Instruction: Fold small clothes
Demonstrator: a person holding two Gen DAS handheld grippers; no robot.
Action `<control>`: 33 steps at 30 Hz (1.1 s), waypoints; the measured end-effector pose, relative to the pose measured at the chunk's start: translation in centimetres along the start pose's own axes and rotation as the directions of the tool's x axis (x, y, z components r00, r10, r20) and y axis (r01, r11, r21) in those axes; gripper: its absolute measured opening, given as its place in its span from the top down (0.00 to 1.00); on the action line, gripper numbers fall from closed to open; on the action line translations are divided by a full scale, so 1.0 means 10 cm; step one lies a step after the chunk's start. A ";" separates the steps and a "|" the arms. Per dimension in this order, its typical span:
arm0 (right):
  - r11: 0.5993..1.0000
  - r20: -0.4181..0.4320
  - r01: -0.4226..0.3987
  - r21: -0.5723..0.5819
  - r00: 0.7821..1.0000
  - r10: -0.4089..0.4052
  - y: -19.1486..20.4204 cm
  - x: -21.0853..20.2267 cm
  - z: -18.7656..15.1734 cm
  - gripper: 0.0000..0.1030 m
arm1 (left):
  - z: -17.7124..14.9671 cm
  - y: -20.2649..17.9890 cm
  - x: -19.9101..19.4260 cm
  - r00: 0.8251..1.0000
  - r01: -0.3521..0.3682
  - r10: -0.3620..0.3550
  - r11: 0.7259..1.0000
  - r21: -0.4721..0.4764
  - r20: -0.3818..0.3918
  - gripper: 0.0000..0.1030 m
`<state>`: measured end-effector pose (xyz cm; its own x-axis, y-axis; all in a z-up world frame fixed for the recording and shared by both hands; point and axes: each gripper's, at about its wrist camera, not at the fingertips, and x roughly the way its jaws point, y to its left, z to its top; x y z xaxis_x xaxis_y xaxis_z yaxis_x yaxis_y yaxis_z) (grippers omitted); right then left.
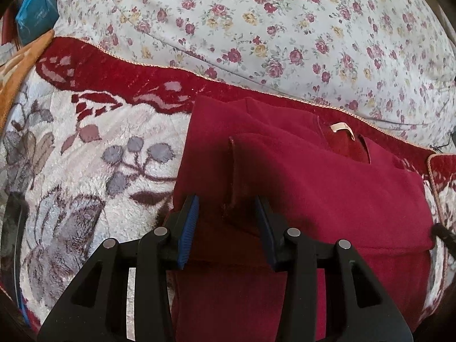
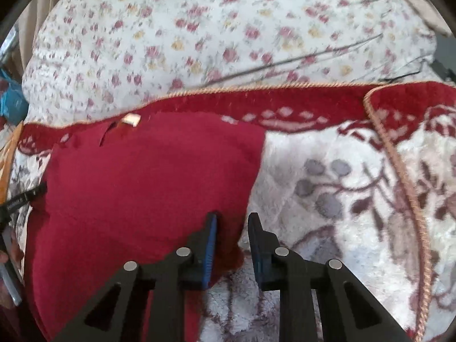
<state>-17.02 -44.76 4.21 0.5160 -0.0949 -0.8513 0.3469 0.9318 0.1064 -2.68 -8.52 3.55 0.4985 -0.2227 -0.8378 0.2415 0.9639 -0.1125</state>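
A small dark red fleece garment (image 1: 327,193) lies partly folded on a plush blanket, its neck label (image 1: 342,129) at the far side. A folded sleeve edge (image 1: 235,171) runs toward my left gripper (image 1: 226,208), which hovers open over the garment's near left part, jaws apart and empty. In the right wrist view the same garment (image 2: 136,188) fills the left half, label (image 2: 131,119) at the top. My right gripper (image 2: 232,222) is open at the garment's right edge, the left finger over the cloth and the right finger over the blanket.
The white plush blanket (image 1: 85,171) with grey and red flower pattern has a red border and cord trim (image 2: 404,188). Behind it lies a floral quilt (image 1: 270,28). A blue packet (image 1: 34,14) sits at the far left. The other gripper's tip (image 2: 25,196) shows at the left edge.
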 end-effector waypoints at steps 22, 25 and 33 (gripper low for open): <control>0.993 -0.036 -0.114 -0.026 0.993 0.113 0.23 -0.48 -0.59 0.49 | -0.73 -0.09 -0.58 0.999 0.015 -0.012 0.997 0.079 -0.035 0.61; 0.987 -0.071 -0.157 -0.020 0.985 0.156 0.24 -0.57 -0.79 0.49 | -0.87 -0.06 -0.73 0.999 0.043 -0.040 0.995 0.088 -0.037 0.61; 0.979 -0.131 -0.201 -0.007 0.971 0.199 0.14 -0.71 -1.22 0.48 | -1.31 0.17 -1.09 0.991 0.109 -0.103 0.992 0.068 -0.088 0.61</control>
<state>-29.78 -38.53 4.09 0.4678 0.1390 -0.8729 0.2307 0.9341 0.2724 -18.62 -2.53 5.50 0.3958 -0.3067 -0.8656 0.3501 0.9218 -0.1665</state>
